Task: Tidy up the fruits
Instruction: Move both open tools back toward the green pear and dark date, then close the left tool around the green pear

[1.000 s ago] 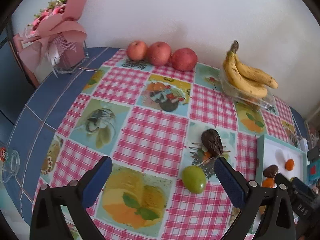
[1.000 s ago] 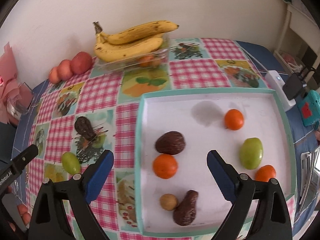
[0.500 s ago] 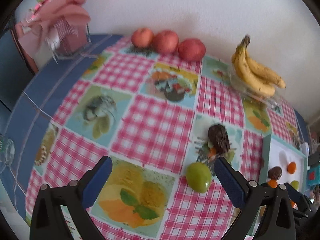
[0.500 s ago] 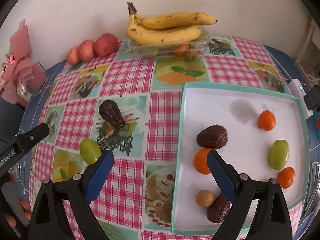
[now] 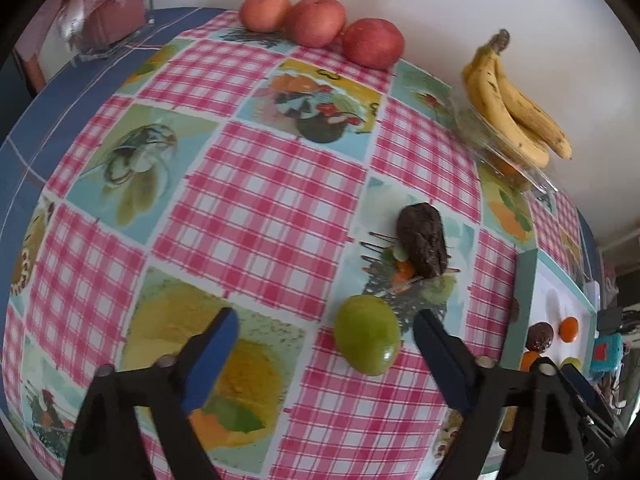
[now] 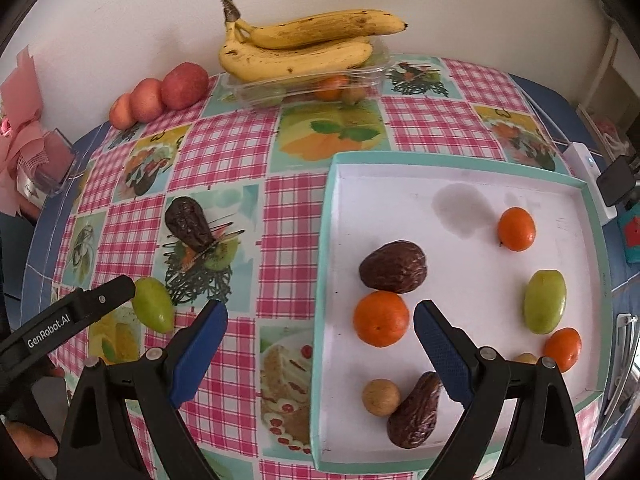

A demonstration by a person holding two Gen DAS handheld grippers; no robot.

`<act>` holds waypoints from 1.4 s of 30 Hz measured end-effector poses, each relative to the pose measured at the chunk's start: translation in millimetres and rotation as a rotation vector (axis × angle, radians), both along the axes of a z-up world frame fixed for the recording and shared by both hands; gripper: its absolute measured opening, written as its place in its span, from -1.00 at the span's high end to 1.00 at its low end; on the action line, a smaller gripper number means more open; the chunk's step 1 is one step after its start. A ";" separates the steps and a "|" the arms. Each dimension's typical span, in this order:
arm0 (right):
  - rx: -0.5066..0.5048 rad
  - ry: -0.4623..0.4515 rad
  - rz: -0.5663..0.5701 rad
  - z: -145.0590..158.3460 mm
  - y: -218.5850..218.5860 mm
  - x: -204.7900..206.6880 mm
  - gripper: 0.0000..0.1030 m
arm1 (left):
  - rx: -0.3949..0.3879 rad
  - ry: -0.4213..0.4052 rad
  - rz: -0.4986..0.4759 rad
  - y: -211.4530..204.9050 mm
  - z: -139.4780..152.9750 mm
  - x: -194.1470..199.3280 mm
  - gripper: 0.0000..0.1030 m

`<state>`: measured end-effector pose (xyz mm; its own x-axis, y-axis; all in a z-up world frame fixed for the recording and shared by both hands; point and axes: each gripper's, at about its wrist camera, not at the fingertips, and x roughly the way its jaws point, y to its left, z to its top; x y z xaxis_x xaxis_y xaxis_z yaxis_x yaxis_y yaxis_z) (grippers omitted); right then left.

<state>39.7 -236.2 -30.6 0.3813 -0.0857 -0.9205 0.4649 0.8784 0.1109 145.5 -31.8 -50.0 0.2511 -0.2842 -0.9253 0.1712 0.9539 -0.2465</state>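
Green fruit [image 5: 367, 335] lies on the worktop [image 5: 256, 208] just ahead of the left gripper [image 5: 326, 338], fingers wide and empty; probably light, firm, smooth, so grip its middle. Beyond, dark fruit [image 5: 423, 240]; right gripper [image 6: 320, 326] wide over the tray [image 6: 452, 160].

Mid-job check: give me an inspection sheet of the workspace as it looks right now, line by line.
Surface: checked fruit-print tablecloth, lying flat.
Job's things: green fruit and dark wrinkled fruit loose on the cloth; tray holds three oranges, one green fruit, two dark fruits and a small brown ball.
Clutter: bananas on a clear box; three apples by the wall.
Grippers: left gripper open, near the green fruit; right gripper open over the tray's edge.
Cables: nothing seen.
Surroundings: white wall; pink bouquet.
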 end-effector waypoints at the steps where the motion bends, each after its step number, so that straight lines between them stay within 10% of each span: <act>1: -0.001 -0.001 0.000 0.7 -1.5 -0.6 -0.83 | 0.000 0.001 -0.010 -3.2 -0.5 -0.9 -0.64; 21: -0.029 0.000 -0.011 6.9 -6.1 -2.4 -0.83 | 0.008 0.026 -0.067 -27.1 -16.1 -5.8 0.16; 42: -0.024 -0.015 -0.017 4.7 -3.8 0.1 -0.83 | -0.052 -0.061 -0.002 5.1 19.4 8.8 0.17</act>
<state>39.8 -240.0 -25.9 0.3938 -0.1139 -0.9121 0.4779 0.8730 0.0973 154.3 -26.7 -30.6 0.3065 -0.3320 -0.8921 0.1892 0.9398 -0.2847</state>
